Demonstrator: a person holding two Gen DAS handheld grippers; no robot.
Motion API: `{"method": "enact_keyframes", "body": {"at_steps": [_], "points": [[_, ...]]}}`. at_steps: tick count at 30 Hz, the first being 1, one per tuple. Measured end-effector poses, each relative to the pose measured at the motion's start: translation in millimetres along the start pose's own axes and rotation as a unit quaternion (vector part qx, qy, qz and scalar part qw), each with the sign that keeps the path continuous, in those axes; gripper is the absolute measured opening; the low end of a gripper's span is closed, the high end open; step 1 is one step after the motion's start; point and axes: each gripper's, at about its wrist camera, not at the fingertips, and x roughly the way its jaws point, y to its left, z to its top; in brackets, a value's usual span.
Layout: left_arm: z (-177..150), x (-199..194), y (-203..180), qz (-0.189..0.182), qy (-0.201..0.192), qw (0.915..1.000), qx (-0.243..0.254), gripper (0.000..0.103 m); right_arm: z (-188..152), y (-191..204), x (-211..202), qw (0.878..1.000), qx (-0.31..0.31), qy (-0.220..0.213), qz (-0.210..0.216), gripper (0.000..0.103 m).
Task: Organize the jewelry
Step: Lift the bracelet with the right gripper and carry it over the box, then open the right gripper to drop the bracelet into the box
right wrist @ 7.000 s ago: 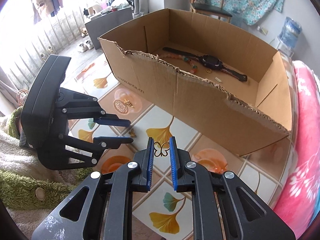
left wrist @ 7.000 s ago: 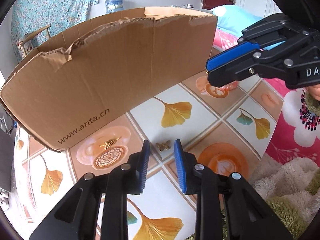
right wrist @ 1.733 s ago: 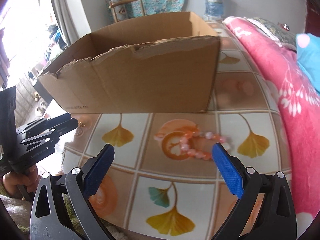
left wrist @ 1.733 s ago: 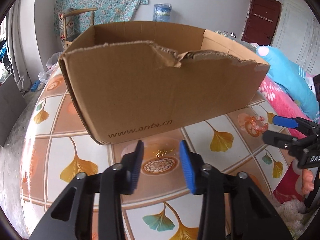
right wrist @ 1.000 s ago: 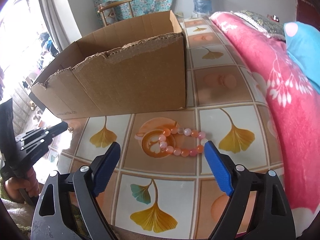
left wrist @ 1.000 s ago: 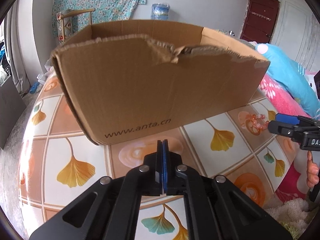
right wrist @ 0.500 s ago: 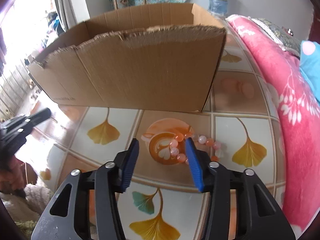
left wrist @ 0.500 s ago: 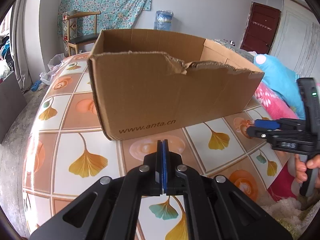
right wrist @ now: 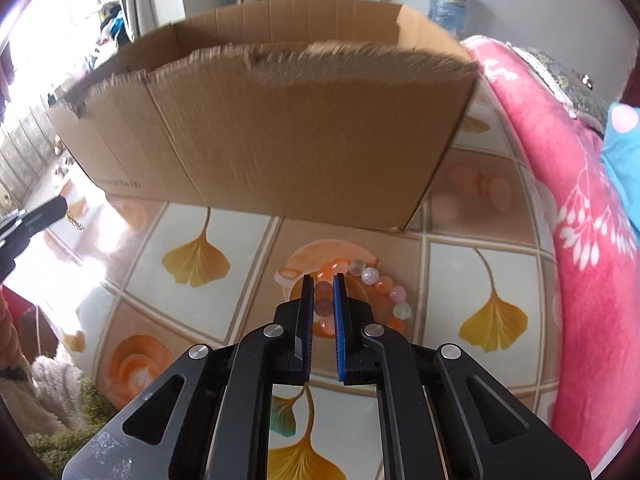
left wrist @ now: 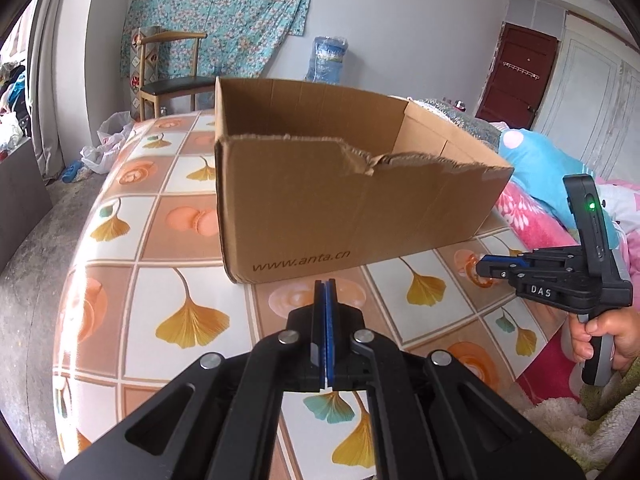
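While my right gripper (right wrist: 322,300) is closing, its blue pads have a few beads of the bracelet (right wrist: 362,284) between them and look to be pressing on them already, though the motion blur leaves me unsure of firm contact. To do this well I want the jaws to settle on the string side, not on one round bead that could squirt out, then lift straight up before carrying it over the torn front wall of the cardboard box (right wrist: 280,128). My left gripper (left wrist: 325,320) is fully together; from the right wrist view a small gold chain (right wrist: 74,216) dangles at its tip, so it seems pinched there. The bracelet's glossy beads, orange, pink and milky white, lie in a loop on the slick tile-patterned cloth (right wrist: 472,280) just before the box. Corrugated board, ragged on top; a fuzzy pink blanket (right wrist: 580,216) lies beside it.
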Motion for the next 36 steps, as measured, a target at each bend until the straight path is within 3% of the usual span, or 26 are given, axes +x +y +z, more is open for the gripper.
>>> {"method": "enact_keyframes", "body": {"at_steps": [12,19,25,30,36], "points": [[43.6,-51.4,-30.5,-0.039,-0.063,0.9957,0.056,0.0,20.7,-40.8,-89.1,0.988,0.093,-0.108,0.062,0.007],[87.5,-78.4,-43.2,-0.058,-0.109,0.988,0.093,0.0,53.5,-37.5,-132.2,0.979,0.07,-0.17,0.083,0.007],[125.0,-78.3,-43.4,-0.059,-0.134,0.9827,0.114,0.0,88.0,-29.5,-140.2,0.971,0.041,-0.204,0.118,0.007],[141.4,-53.8,-34.6,-0.056,-0.11,0.9864,0.109,0.0,112.5,-25.7,-116.7,0.97,0.027,-0.201,0.135,0.007],[145.9,2.5,-17.7,-0.05,-0.015,0.9962,0.07,0.0,124.0,-27.7,-80.2,0.971,0.036,-0.167,0.165,0.007]]}}
